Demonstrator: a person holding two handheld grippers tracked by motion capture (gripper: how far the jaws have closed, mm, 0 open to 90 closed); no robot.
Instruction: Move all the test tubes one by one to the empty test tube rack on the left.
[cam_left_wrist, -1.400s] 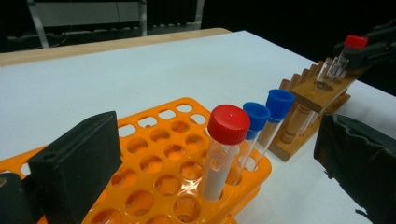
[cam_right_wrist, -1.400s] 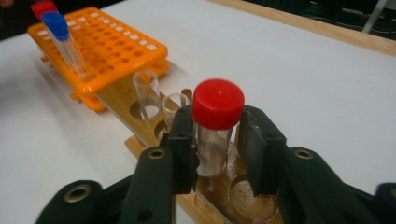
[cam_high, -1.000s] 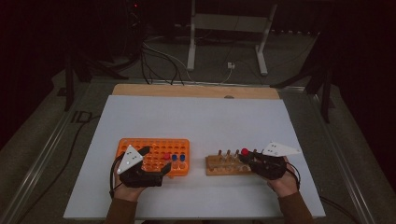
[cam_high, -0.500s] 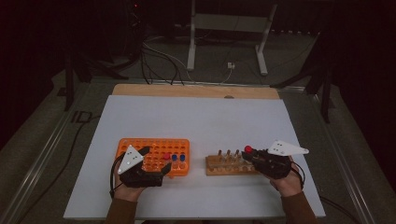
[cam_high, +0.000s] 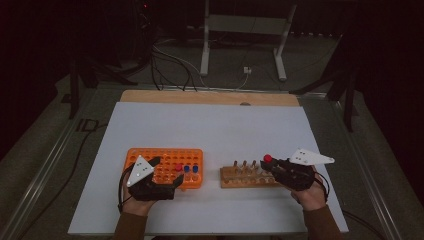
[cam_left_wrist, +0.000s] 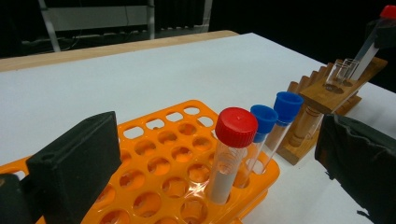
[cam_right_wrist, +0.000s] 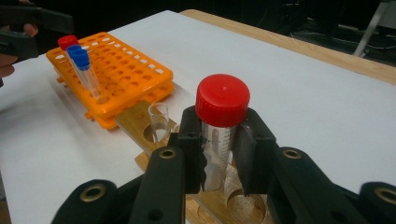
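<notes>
My right gripper (cam_right_wrist: 219, 140) is shut on a clear tube with a red cap (cam_right_wrist: 222, 100). The tube leans over the right end of the wooden rack (cam_high: 247, 176), with its lower end down at the rack's holes. In the high view this gripper (cam_high: 274, 167) is at the rack's right end. My left gripper (cam_high: 167, 172) is open at the front of the orange rack (cam_high: 165, 167), its jaws wide on either side of a red-capped tube (cam_left_wrist: 236, 128) standing in it. Two blue-capped tubes (cam_left_wrist: 275, 112) stand just beyond that one.
Empty glass tubes (cam_right_wrist: 159, 119) stand in the wooden rack (cam_right_wrist: 140, 121), which lies right beside the orange rack (cam_right_wrist: 116, 70). Both racks sit near the front of a white table (cam_high: 215, 130) with a wooden strip along its far edge. Cables and a metal stand lie beyond.
My right gripper has shifted slightly up and to the right with the red-capped tube, and its grey plate has tipped. The left gripper has stayed in place.
</notes>
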